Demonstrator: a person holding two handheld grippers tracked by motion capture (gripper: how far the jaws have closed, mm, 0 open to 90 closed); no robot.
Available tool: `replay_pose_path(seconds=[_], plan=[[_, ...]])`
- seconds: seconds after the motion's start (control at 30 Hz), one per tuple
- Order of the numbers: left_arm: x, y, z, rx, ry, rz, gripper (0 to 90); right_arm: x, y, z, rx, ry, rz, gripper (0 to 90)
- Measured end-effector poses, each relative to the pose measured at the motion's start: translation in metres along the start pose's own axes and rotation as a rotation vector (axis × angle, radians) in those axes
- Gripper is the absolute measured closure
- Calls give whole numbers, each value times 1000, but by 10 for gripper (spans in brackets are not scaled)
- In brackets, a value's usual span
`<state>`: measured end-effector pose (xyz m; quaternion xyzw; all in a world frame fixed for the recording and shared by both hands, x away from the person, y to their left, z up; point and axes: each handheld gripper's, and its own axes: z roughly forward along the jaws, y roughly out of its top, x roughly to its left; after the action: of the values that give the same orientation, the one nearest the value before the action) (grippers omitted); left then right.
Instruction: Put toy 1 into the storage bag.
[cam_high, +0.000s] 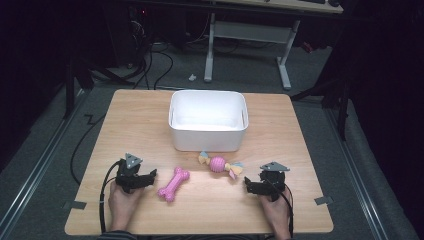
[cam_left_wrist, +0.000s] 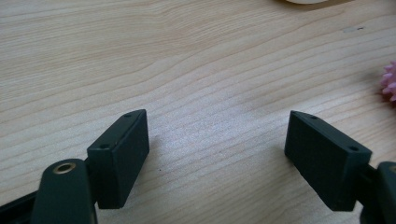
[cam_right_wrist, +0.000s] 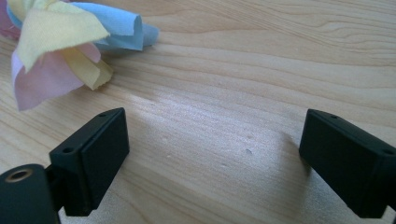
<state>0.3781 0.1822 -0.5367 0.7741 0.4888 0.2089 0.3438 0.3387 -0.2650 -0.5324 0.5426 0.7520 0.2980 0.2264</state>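
Beyond my grippers the dim room holds a grey floor (cam_high: 45, 150) and a white desk frame (cam_high: 247, 35); the wooden table (cam_high: 140, 115) carries a white bin (cam_high: 208, 120) ahead; my left gripper (cam_high: 150, 176) gapes empty, the pink bone (cam_high: 173, 184) just right of it; my right gripper (cam_high: 248, 186) gapes empty, the ball toy (cam_high: 219, 164) ahead-left.

A pink bone toy (cam_high: 173, 184) lies flat beside a pink ball toy with cloth tails (cam_high: 218, 164).

A white tub (cam_high: 208, 134) stands on the wooden table (cam_high: 300, 150).
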Motion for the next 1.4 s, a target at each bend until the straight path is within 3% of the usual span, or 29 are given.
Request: replay_pose_path(seconds=[0.17,1.0,1.4], plan=[[0,0,0,0,-5,0,217,0,-1,-1,-14,2,-7,146],[1,0,0,12,-31,25,177,1,-1,-1,-17,6,-11,162],[5,0,-3,6,-51,-9,201,1,-1,-1,-19,7,-12,169]])
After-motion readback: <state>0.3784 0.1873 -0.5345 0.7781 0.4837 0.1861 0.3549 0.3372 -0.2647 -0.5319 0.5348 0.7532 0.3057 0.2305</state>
